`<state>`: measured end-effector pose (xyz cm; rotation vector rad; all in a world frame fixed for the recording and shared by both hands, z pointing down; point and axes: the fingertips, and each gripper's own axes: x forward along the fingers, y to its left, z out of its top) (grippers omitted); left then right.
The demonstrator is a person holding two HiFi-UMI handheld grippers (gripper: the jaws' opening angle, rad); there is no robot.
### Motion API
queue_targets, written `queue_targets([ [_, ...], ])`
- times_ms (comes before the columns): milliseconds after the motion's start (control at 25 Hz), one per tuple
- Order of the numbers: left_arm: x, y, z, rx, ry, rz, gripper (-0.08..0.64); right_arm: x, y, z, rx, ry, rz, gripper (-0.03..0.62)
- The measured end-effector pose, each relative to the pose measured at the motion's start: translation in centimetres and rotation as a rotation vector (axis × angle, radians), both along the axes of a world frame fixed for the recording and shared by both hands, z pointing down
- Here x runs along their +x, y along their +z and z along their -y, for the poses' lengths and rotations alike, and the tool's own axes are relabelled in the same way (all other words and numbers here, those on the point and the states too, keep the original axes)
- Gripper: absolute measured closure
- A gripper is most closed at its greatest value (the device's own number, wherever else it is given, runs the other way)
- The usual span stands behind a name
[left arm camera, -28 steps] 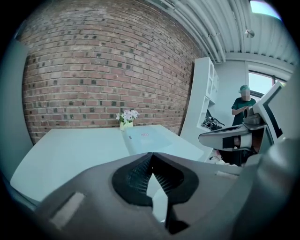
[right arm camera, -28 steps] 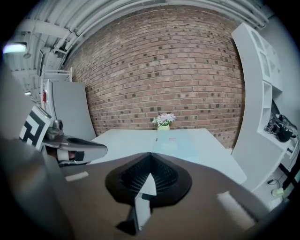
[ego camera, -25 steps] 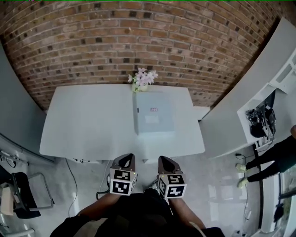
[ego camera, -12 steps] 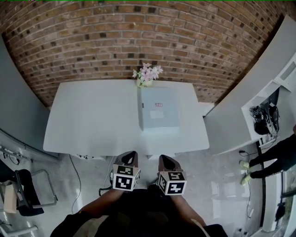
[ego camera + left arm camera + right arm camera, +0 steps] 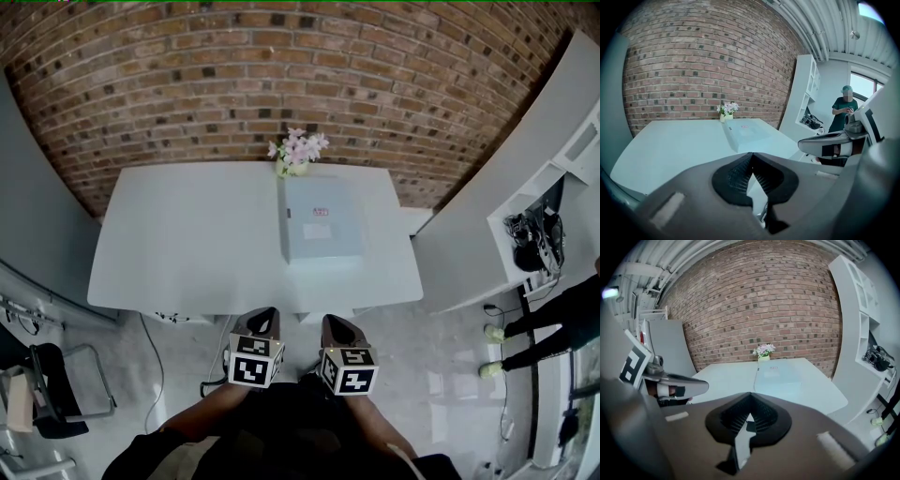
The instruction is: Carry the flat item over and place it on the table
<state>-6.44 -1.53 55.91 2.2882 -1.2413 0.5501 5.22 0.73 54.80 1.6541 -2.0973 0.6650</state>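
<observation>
Brick wall (image 5: 281, 75) runs behind a white table (image 5: 187, 244), and on that table lies the flat box (image 5: 322, 221). It sits flat on the right half of the top, long side running away from the person holding the grippers, far end close to the wall side. The box is shut, so its contents do not show; a small label with a red mark (image 5: 319, 212) is on its lid. Just beyond its far left corner stands a little vase (image 5: 294, 169) holding pink and white flowers (image 5: 298, 147), near the box, though I cannot tell if they touch.

Both grippers are on the near side, off the table's front edge and well apart from the box. The left gripper (image 5: 263, 315) has its jaws pressed together with nothing between the pads. The right gripper (image 5: 331, 321) is the same, closed tight and empty. They are held side by side, close to the person's body, pointing at the table.

Off to the right, a white shelf unit (image 5: 562, 159) holds a tangle of dark gear (image 5: 530, 246) in one open compartment. Another person (image 5: 553, 323) in dark clothes stands beside it. A chair (image 5: 47, 389) stands at the lower left.
</observation>
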Motion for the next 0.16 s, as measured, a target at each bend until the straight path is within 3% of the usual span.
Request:
queue_targets([
  [160, 0.04, -0.15, -0.30, 0.001, 0.005, 0.001, 0.557, 0.01, -0.11, -0.29, 0.001, 0.002, 0.001, 0.592],
])
